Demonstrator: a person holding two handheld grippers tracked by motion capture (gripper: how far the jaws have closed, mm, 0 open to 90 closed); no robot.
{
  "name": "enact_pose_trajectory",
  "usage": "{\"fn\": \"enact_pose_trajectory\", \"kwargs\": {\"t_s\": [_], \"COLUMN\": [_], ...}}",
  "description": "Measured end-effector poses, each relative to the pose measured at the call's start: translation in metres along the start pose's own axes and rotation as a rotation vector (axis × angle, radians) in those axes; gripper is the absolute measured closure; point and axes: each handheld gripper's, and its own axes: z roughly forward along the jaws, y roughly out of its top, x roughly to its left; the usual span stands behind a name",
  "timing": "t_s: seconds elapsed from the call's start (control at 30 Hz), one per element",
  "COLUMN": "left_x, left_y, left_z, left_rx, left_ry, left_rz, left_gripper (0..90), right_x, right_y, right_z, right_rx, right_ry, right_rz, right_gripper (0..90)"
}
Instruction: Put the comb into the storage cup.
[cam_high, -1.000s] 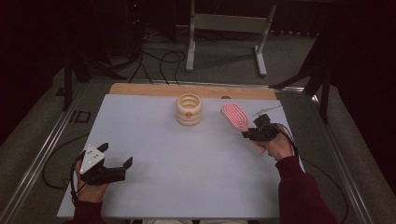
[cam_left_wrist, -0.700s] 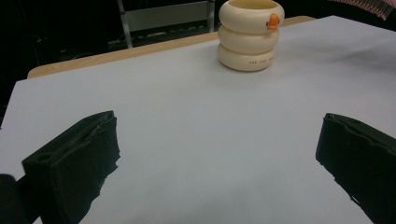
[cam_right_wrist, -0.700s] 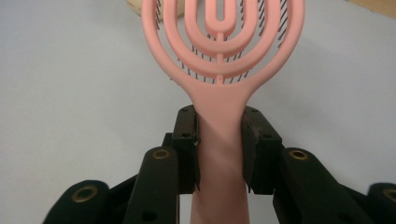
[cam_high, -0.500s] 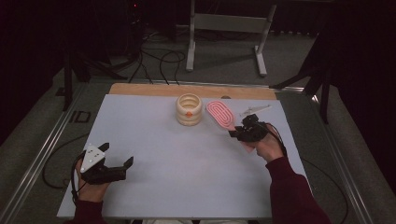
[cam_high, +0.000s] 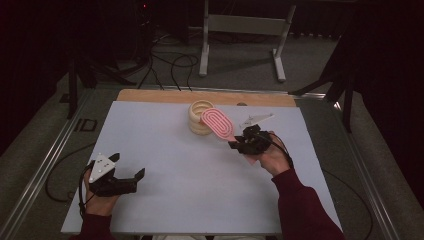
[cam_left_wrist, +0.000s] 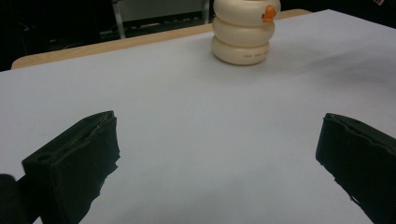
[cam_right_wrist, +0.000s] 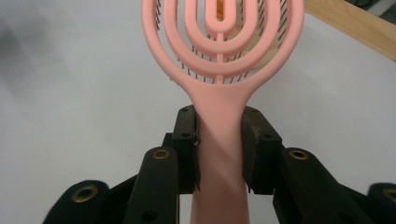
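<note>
**Pink brush held up beside the ring stack**

High view, nearest me first: my left gripper (cam_high: 131, 176) rests on the table (cam_high: 165, 200) near its near left corner, with my hand wrapped round its body and its cable looping off the left edge. Its jaws stand wide apart and have nothing between them. The left gripper view agrees: the two black jaws sit at the two sides with bare white table between them.

Further in, right of the middle, my right gripper (cam_high: 235, 143) is held up off the table, my sleeve running back toward the near right corner. Its jaws are closed on the handle of the pink brush (cam_high: 217, 123). In the right gripper view the two pads (cam_right_wrist: 188, 140) press on either side of the handle just below where it widens into the head, so the grip is firm and narrow. The brush head, an oval of nested pink loops with dark bristles behind them, points away from me and leftward, toward the far edge.

Beyond it, near the middle of the far edge, stands the cream ring stack (cam_high: 198, 118), three fat rings one on another, with a small orange piece (cam_left_wrist: 268, 13) at the top. From above, the brush head overlaps the right side of the stack; whether they touch I cannot tell. A strip of bare wood (cam_high: 150, 95) runs along the far edge.
</note>
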Motion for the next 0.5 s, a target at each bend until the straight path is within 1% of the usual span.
{"fn": "enact_pose_trajectory", "kwargs": {"t_s": [0.1,0.13,0.17,0.2,0.3,0.43,0.5], "left_x": [-0.001,-0.001,-0.001,-0.002,-0.004,-0.006,-0.007], "left_y": [0.001,0.001,0.002,0.002,0.004,0.006,0.007], "left_z": [0.0,0.001,0.001,0.001,0.003,0.005,0.006], "left_rx": [0.004,0.001,-0.001,-0.003,0.002,0.01,0.012], "left_ry": [-0.004,-0.005,-0.006,-0.009,-0.014,-0.025,-0.028], "left_rz": [0.001,-0.002,-0.003,-0.003,0.001,0.006,0.004], "left_gripper": [0.0,0.0,0.0,0.0,0.0,0.0,0.0], "right_x": [0.01,0.015,0.015,0.018,0.027,0.038,0.041], "right_y": [0.004,0.006,0.006,0.007,0.011,0.015,0.016], "right_z": [0.006,0.009,0.009,0.011,0.016,0.023,0.025], "right_rx": [-0.01,-0.016,-0.016,-0.018,-0.021,-0.03,-0.033], "right_ry": [0.016,0.028,0.028,0.039,0.052,0.074,0.08], "right_rz": [-0.011,-0.027,-0.027,-0.029,-0.05,-0.061,-0.062], "right_gripper": [69.9,69.9,69.9,69.9,69.9,69.8,69.9]}}
